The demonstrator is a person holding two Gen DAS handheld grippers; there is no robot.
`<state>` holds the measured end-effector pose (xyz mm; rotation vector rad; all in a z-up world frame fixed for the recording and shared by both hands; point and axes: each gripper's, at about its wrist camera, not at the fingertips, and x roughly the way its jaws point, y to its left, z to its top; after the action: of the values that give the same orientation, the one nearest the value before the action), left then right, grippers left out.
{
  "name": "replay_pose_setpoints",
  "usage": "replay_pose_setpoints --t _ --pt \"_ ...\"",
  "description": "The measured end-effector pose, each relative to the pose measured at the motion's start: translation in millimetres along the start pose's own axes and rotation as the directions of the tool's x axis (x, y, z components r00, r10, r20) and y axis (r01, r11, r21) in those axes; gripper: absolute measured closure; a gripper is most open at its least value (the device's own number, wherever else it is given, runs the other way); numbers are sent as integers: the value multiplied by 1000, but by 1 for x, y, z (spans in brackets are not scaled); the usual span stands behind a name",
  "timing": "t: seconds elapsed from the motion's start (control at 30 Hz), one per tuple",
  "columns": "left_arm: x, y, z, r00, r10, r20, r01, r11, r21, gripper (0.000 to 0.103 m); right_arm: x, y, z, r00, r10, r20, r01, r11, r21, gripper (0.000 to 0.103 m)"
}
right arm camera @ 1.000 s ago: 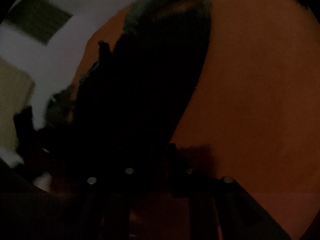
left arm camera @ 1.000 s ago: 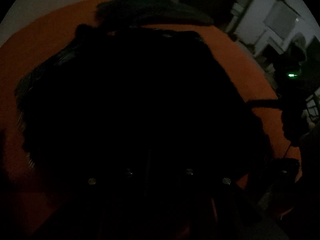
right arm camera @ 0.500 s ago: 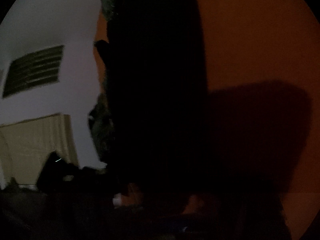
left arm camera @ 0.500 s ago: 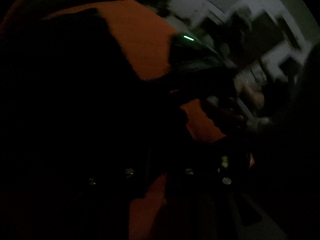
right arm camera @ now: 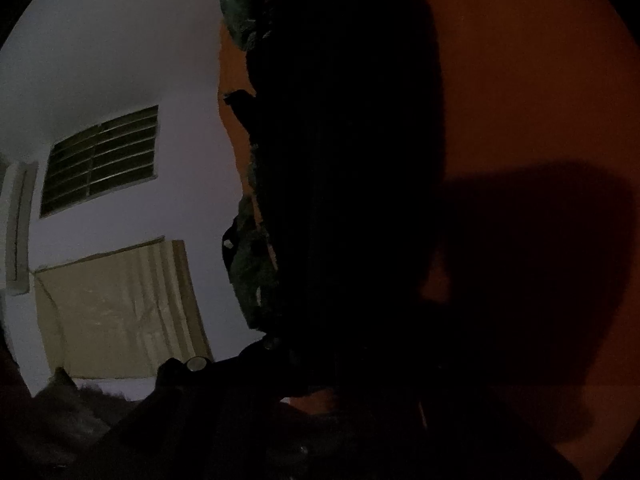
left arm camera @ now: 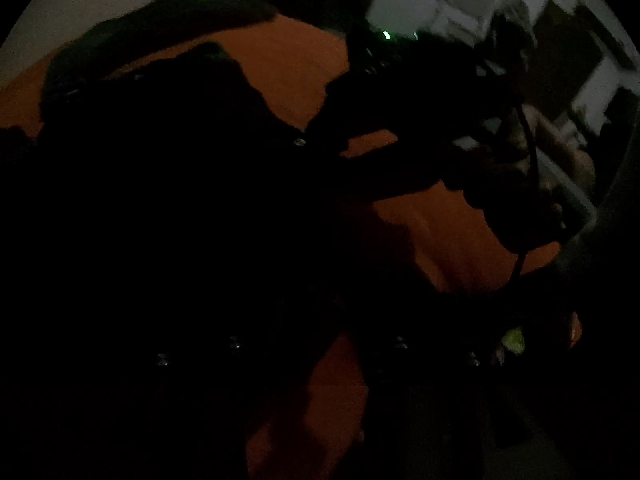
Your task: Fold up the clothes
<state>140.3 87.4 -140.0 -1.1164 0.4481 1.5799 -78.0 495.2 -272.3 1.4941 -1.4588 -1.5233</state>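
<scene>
The scene is very dark. A black garment (left arm camera: 160, 200) lies on an orange surface (left arm camera: 296, 72) and fills the left of the left wrist view. It also shows in the right wrist view (right arm camera: 344, 160) as a tall dark mass. The right gripper (left arm camera: 420, 128) appears in the left wrist view at upper right, a dark shape reaching onto the garment's edge. My left gripper's fingers are lost in the dark at the bottom of its own view. The right gripper's fingers are not distinguishable in its own view.
A second dark greenish garment (left arm camera: 160, 20) lies at the far edge of the orange surface (right arm camera: 540, 80); it also shows in the right wrist view (right arm camera: 248, 272). A white wall with a louvred window (right arm camera: 100, 160) and shelving (left arm camera: 480, 0) stand beyond.
The left view has swung so the right gripper and hand now cross the upper right. The right view has tilted and the black garment stands taller in it.
</scene>
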Motion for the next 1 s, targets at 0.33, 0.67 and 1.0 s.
replay_pose_setpoints --t 0.33,0.67,1.0 --pt "-16 -32 -1 986 104 129 -109 993 35 23 8 11 11 996 91 -21 -89 995 53 92" --pt "20 -30 15 963 268 -17 -268 963 -15 23 14 17 8 996 85 -33 -83 995 52 91" --pt "42 -47 2 950 307 -50 -299 945 130 49 17 28 0 998 48 -44 -47 999 6 91"
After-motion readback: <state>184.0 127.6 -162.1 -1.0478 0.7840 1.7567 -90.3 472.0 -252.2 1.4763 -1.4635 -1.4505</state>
